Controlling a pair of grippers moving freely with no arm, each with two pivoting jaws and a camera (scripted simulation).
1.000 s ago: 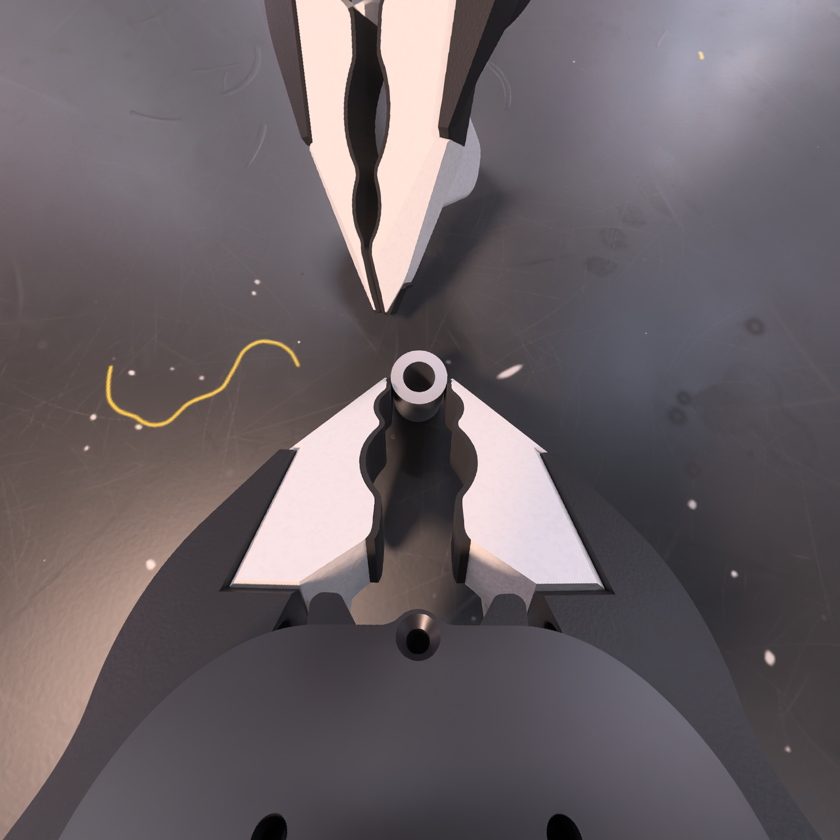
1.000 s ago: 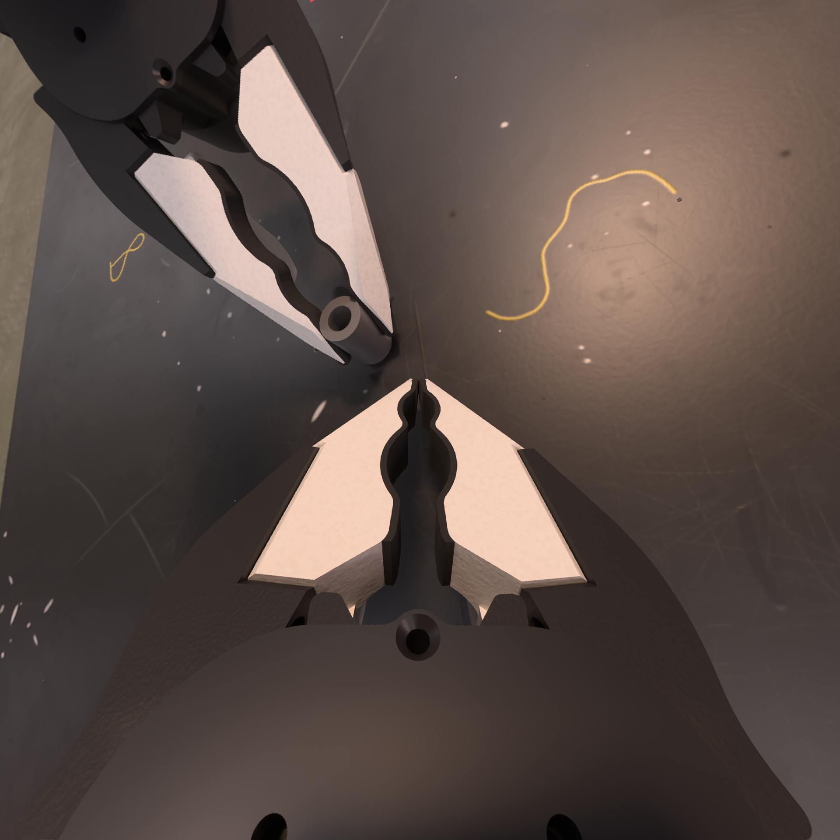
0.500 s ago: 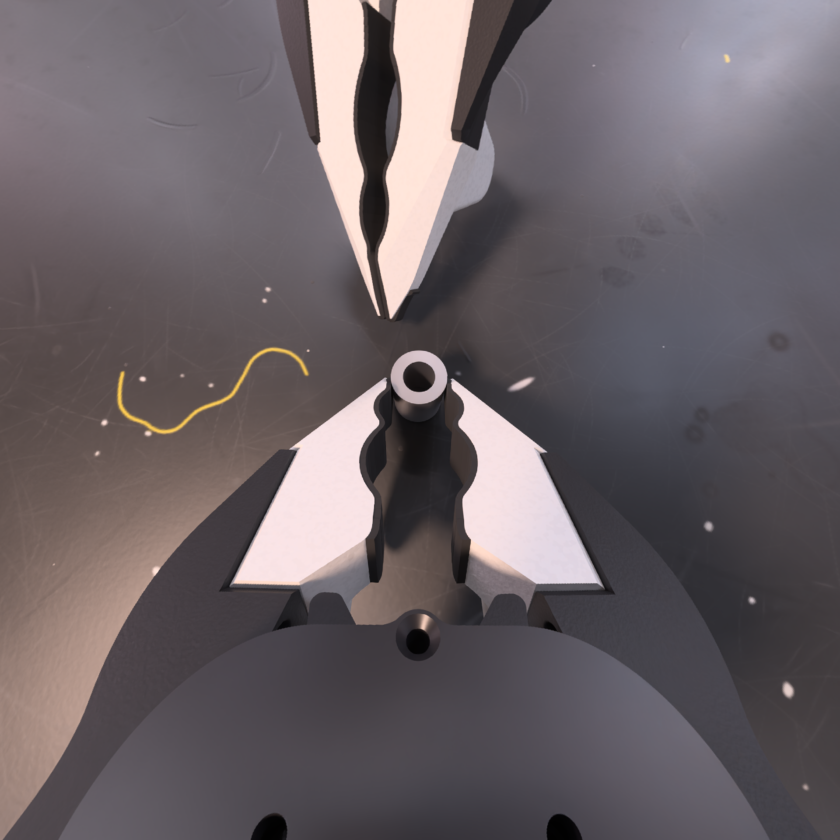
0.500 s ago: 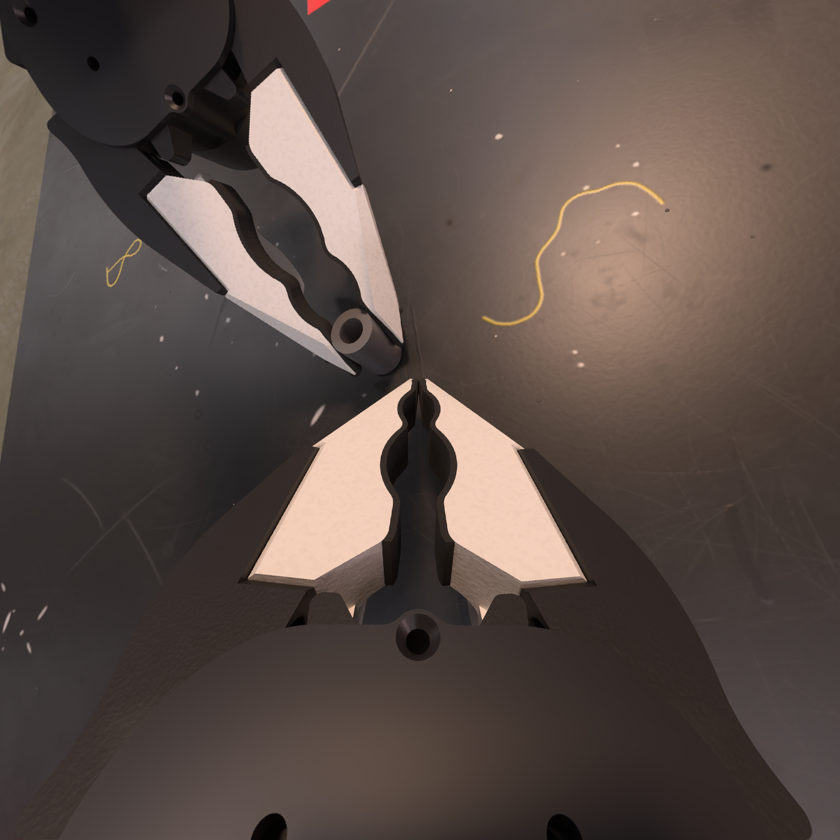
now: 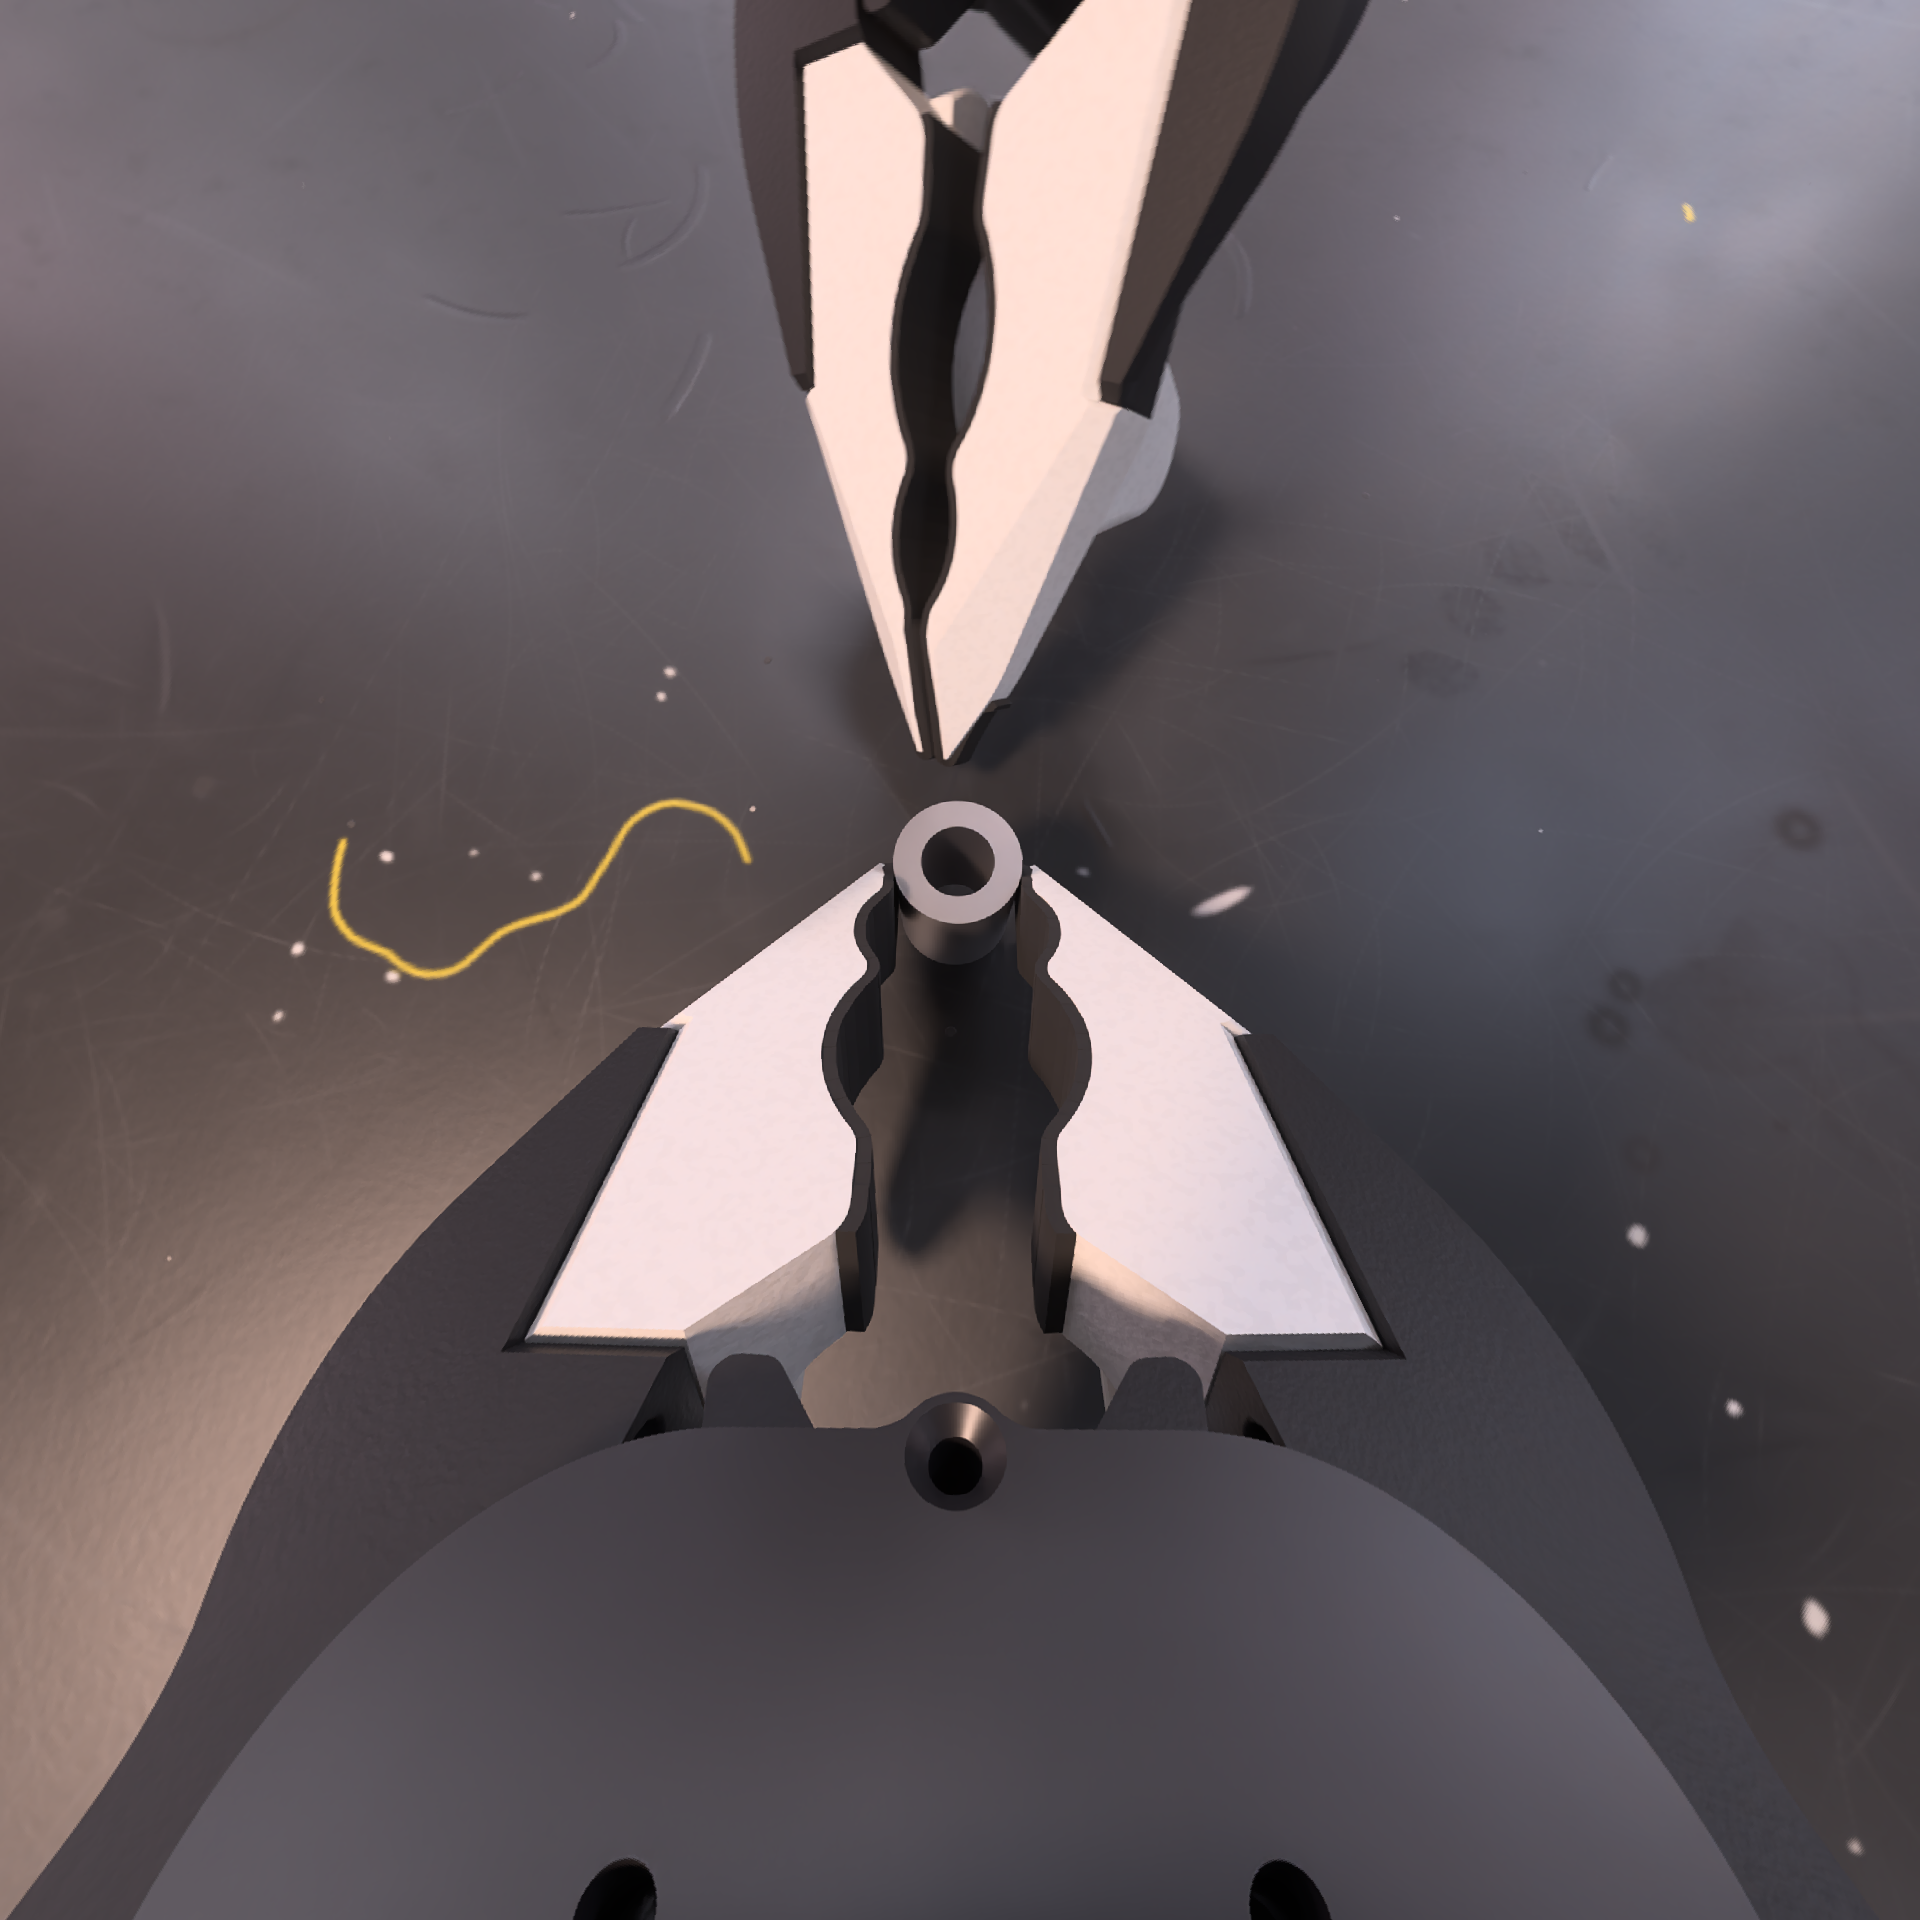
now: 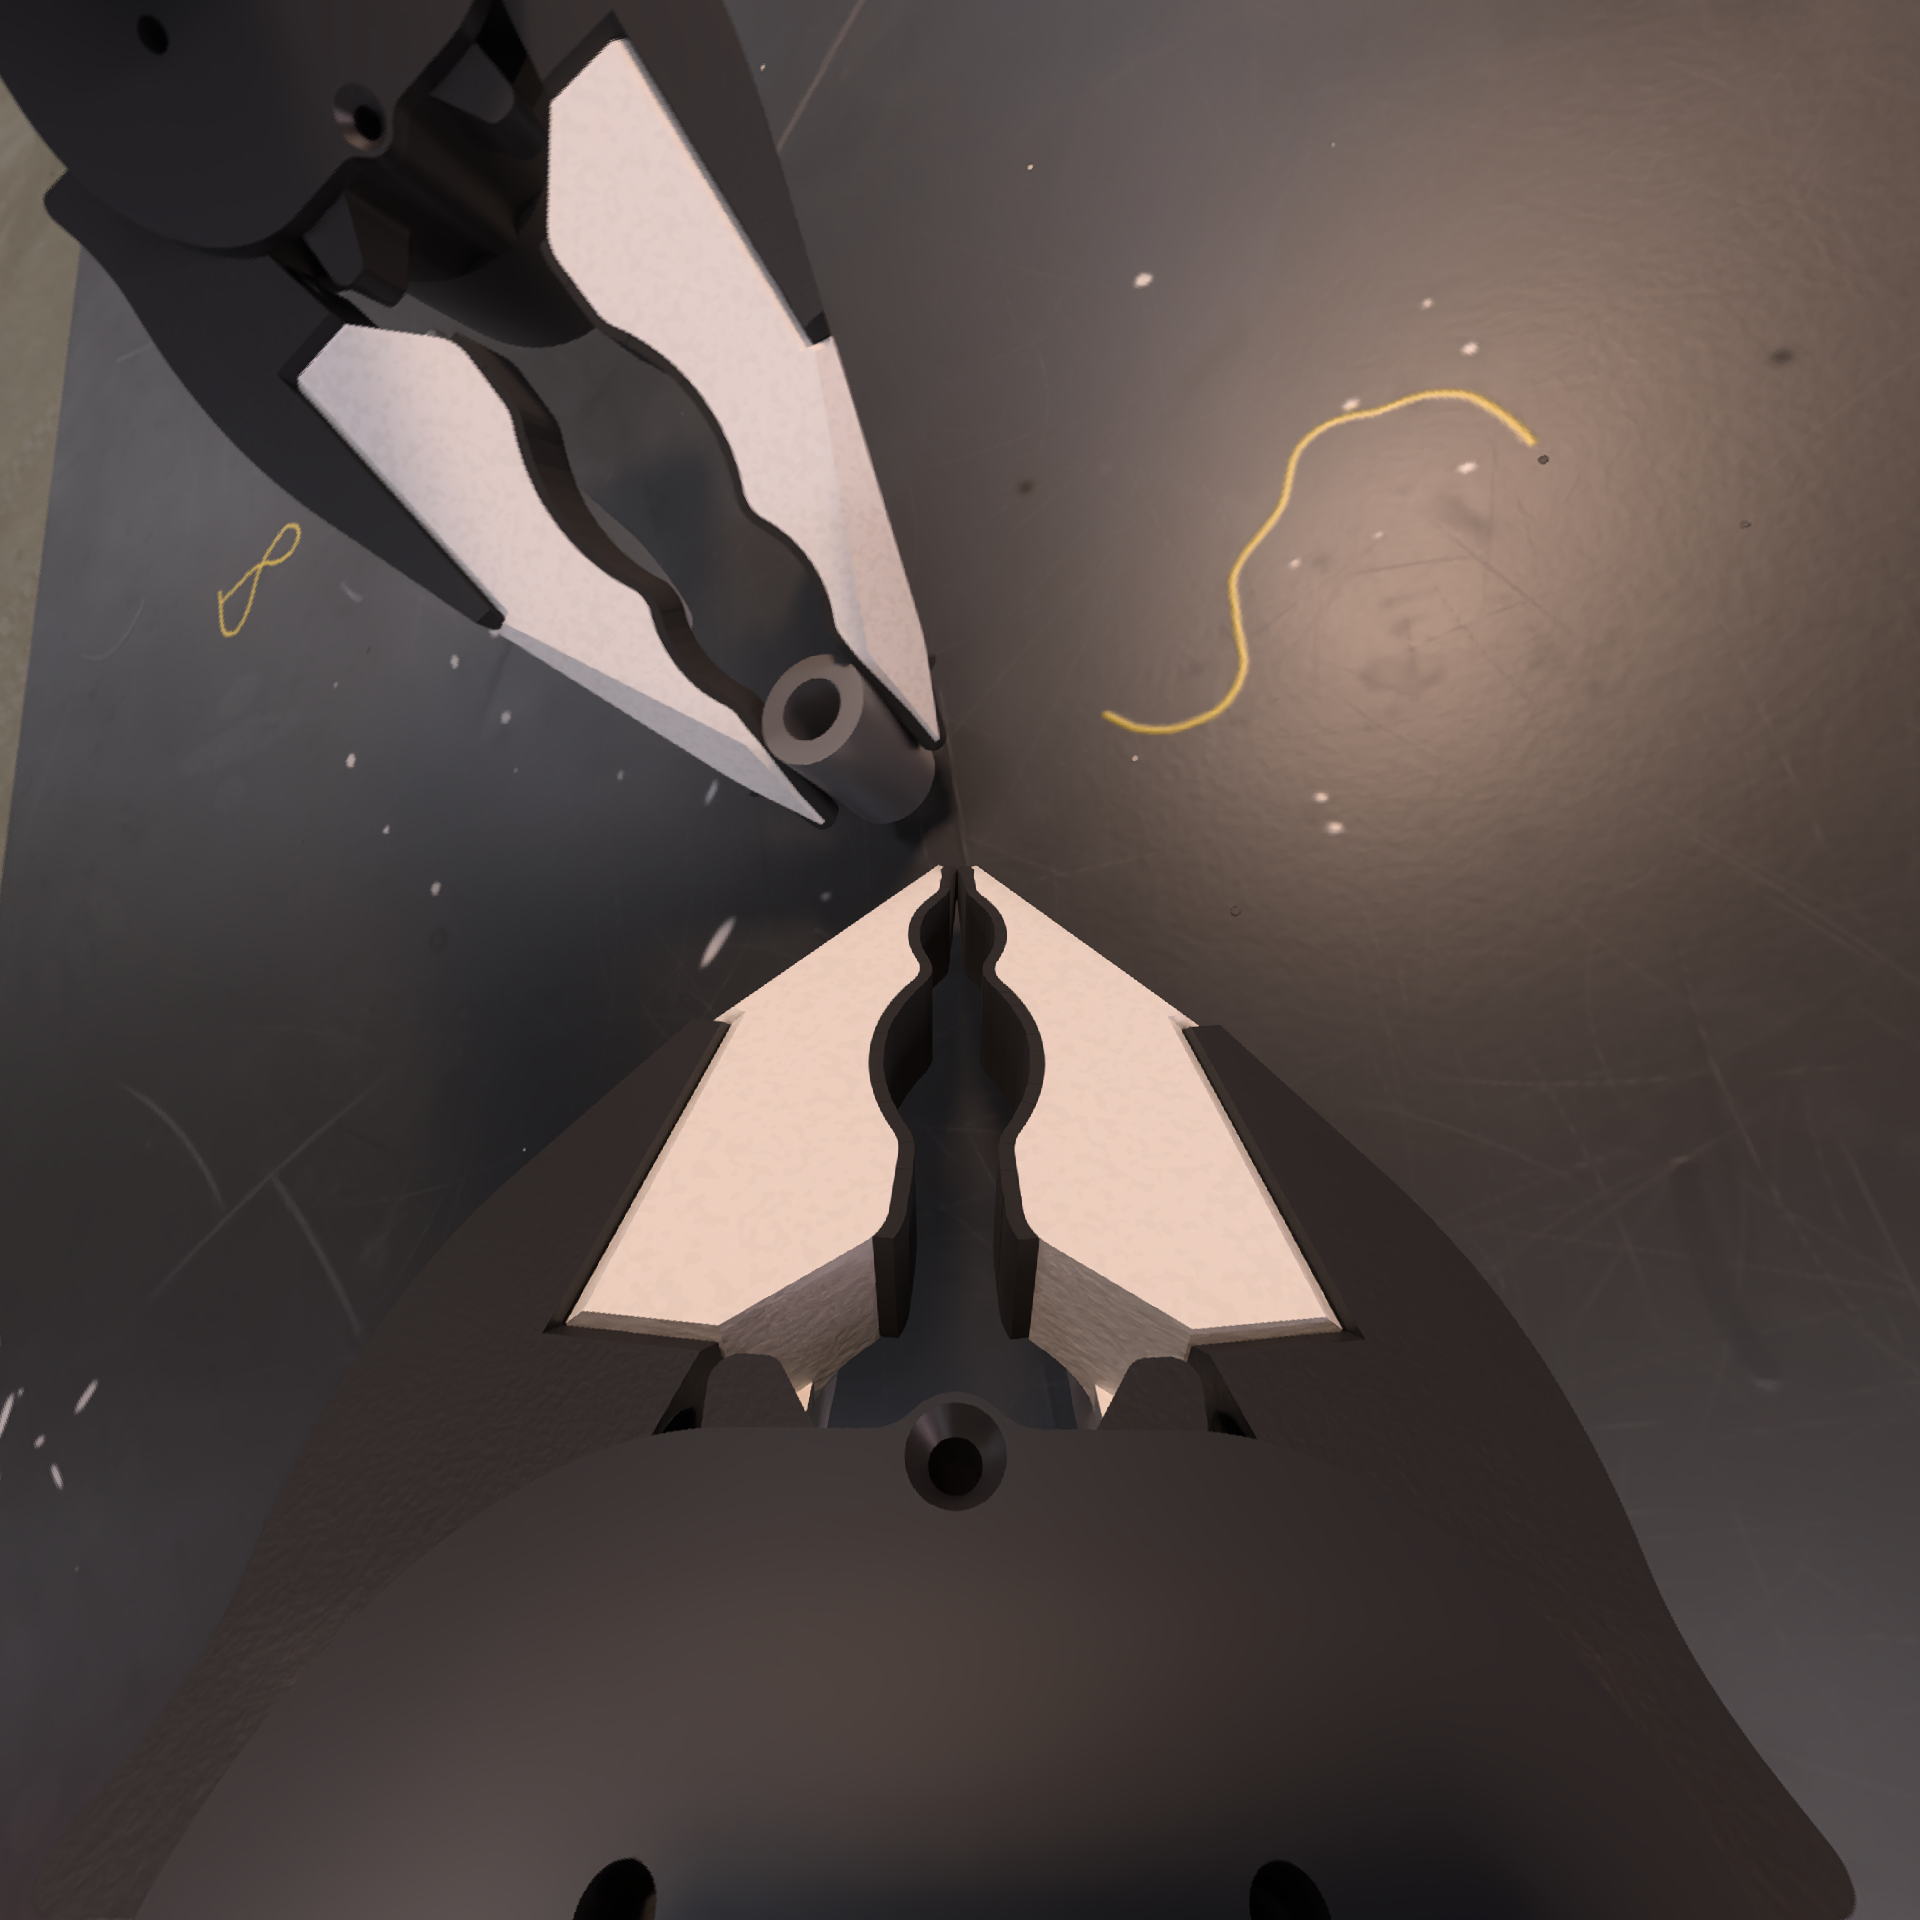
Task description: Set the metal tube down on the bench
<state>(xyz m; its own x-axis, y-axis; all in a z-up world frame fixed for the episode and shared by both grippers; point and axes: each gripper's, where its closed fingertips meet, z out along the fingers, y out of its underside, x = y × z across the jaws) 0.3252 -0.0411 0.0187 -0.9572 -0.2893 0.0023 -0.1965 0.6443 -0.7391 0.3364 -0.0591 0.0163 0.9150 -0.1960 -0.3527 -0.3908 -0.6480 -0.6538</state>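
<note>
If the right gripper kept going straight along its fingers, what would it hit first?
Probably the bench itself: the shut right gripper points steeply down with its tips close to the surface. The left gripper and its tube sit just left of that line; depth is uncertain.

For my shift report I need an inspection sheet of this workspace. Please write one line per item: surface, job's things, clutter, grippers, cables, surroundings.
Surface: dark bench, scratched, with pale specks.
Job's things: metal tube, short and hollow, held at the fingertips, open end toward the left wrist camera.
Clutter: yellow thread lying in a wavy line; a smaller looped yellow thread near the bench edge.
Grippers: left gripper shut on the tube; right gripper shut, empty, its tip close to the tube.
Cables: nothing seen.
Surroundings: pale strip beyond the bench edge.
</note>
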